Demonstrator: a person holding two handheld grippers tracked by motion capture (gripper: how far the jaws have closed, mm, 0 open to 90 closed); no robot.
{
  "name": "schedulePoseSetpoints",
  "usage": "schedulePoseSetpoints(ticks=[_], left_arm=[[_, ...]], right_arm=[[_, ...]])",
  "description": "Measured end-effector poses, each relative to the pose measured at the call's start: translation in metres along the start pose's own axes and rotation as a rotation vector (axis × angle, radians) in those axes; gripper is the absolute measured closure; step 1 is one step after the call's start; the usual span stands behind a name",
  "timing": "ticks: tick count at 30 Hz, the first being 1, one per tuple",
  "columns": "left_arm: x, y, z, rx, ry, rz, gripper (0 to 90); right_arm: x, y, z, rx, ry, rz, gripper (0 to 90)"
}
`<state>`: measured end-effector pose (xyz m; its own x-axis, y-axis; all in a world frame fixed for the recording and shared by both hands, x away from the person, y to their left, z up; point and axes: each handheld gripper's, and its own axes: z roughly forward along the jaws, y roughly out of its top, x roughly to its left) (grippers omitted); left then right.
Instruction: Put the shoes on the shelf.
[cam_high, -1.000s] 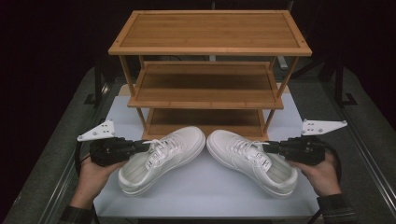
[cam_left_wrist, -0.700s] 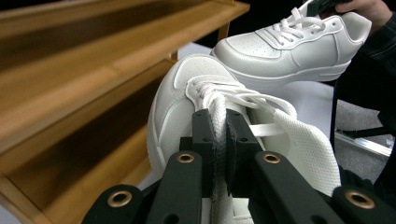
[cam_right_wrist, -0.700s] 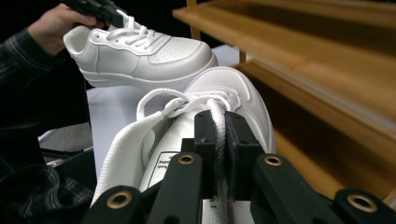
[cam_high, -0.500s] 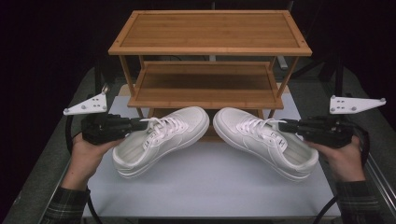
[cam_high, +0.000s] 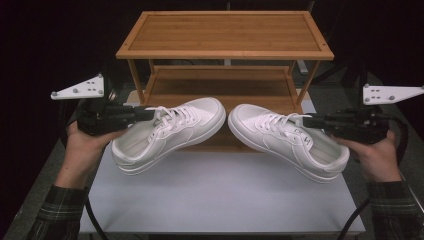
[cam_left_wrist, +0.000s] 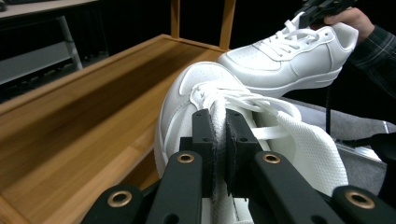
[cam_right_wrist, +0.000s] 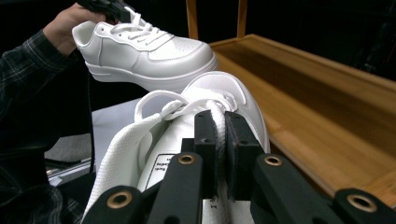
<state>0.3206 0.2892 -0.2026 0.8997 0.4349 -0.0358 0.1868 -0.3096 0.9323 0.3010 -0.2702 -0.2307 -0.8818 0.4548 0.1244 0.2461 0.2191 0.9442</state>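
Observation:
Two white lace-up sneakers hang in the air in front of a wooden rack. My left gripper is shut on the tongue of the left sneaker, whose toe points toward the middle shelf. My right gripper is shut on the tongue of the right sneaker, toe inward. In the left gripper view the black jaws pinch white fabric of the left sneaker, with the right sneaker beyond. The right gripper view has its jaws clamped on the right sneaker.
The rack has three shelves with raised rims, and its middle shelf lies just behind the toes. A pale table top spreads below the shoes. Cables trail from both grippers, and dark surroundings lie beyond the table edges.
Both hands have risen and drawn slightly apart, lifting the two sneakers off the table top. The grips on the tongues look unchanged.

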Motion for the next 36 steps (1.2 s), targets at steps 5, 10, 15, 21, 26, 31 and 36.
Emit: schedulePoseSetpoints(ticks=[5, 10, 15, 21, 26, 31, 36], left_arm=[[0.008, 0.007, 0.003, -0.015, 0.013, -0.006, 85.0], [0.019, 0.013, 0.010, -0.041, 0.035, -0.021, 85.0], [0.030, 0.017, 0.020, -0.057, 0.075, -0.041, 85.0], [0.045, 0.017, 0.034, -0.064, 0.124, -0.074, 85.0], [0.052, 0.016, 0.047, -0.064, 0.168, -0.107, 85.0], [0.056, 0.017, 0.054, -0.068, 0.201, -0.122, 84.9], [0.055, 0.021, 0.060, -0.055, 0.227, -0.119, 84.8]], right_arm=[[-0.005, 0.014, -0.002, -0.016, -0.014, -0.010, 84.7], [-0.015, 0.027, 0.005, -0.036, -0.033, -0.007, 84.7], [-0.029, 0.034, 0.017, -0.045, -0.065, 0.013, 84.7], [-0.046, 0.036, 0.035, -0.035, -0.116, 0.044, 84.7], [-0.054, 0.036, 0.050, -0.018, -0.159, 0.060, 84.7], [-0.059, 0.038, 0.058, -0.025, -0.199, 0.083, 84.5], [-0.059, 0.046, 0.063, -0.010, -0.240, 0.069, 84.4]])
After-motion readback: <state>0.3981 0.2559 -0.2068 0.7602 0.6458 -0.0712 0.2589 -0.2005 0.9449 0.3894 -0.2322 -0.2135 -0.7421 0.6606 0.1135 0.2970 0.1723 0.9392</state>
